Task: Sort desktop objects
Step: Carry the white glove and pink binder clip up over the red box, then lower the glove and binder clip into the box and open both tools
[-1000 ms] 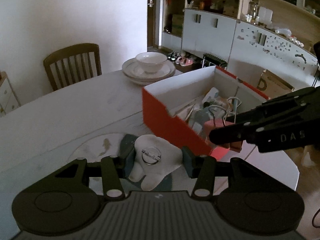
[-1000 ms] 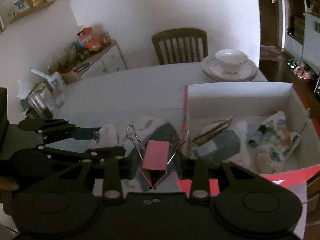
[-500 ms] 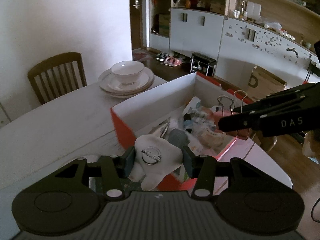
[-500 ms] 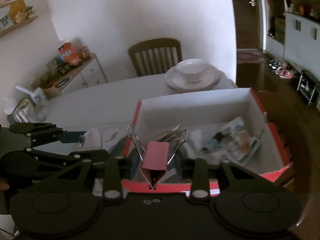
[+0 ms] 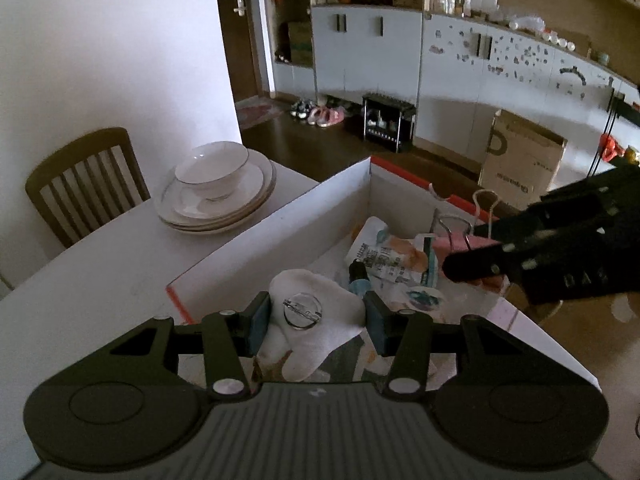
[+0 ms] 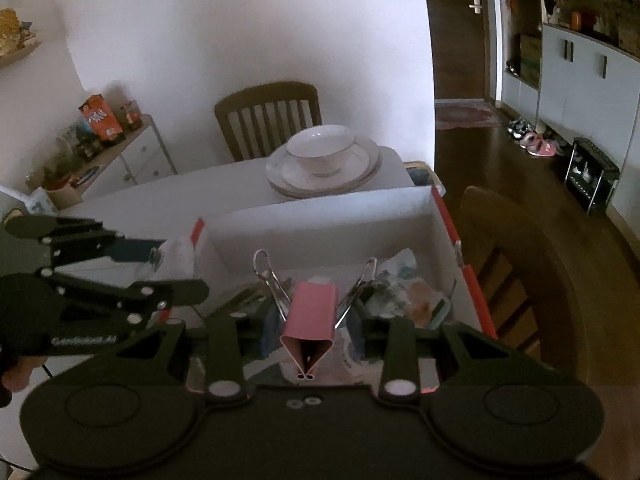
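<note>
- Your left claw is clamped on a white tooth-shaped piece with a round clear badge on its face, pads pressing both sides.
- You've got that piece hanging over the near end of the red-and-white box, just inside its wall.
- Your right claw is gripping a pink binder clip, wire handles splayed up and out, also over the box.
- Below both claws the box holds a jumble: printed packets, a small dark bottle, other bits too dim to name.
- The box sits at the bench corner, its far side at the edge.
- Beyond it on the bench, a white bowl sits on stacked plates.
- Past the bench, a wooden chair against the wall.
</note>
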### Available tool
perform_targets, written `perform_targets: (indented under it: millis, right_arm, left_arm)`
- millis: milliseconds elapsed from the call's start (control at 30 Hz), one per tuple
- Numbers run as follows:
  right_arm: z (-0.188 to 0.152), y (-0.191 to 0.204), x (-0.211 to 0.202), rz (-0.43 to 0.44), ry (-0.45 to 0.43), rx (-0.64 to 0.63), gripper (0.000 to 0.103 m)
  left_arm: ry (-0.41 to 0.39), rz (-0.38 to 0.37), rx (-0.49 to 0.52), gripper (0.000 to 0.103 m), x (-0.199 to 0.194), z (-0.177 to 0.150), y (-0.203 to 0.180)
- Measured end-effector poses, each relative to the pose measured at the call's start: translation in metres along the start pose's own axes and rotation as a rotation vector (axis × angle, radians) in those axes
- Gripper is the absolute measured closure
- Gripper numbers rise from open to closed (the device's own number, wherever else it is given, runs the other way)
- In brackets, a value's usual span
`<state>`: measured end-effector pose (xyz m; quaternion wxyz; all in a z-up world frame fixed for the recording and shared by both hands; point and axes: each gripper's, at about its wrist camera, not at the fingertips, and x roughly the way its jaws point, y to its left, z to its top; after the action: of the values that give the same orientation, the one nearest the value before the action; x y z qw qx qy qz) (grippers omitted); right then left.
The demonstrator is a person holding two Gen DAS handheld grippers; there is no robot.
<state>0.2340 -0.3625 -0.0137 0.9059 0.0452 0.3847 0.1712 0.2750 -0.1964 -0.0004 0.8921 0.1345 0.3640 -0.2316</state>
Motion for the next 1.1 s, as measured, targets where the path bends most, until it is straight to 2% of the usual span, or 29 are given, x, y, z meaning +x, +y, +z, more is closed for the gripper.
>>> perform_targets:
  millis: [333,667,1100]
  right_arm:
    - [-0.007,-0.009,0.031,0.002,0.061,-0.018,0.068]
    - [-0.015,-0.006,0.059,0.002,0.113,-0.062,0.068]
    - [-0.030,-0.007,0.076,0.008,0.182,-0.088,0.068]
  left_arm:
    - [0.063,0.003,-0.001,0.054,0.056,0.024,0.006]
    - [0.163,-0.012,0.009,0.054,0.106,0.035,0.006]
    - [0.241,-0.033,0.014,0.054,0.136,0.032,0.005]
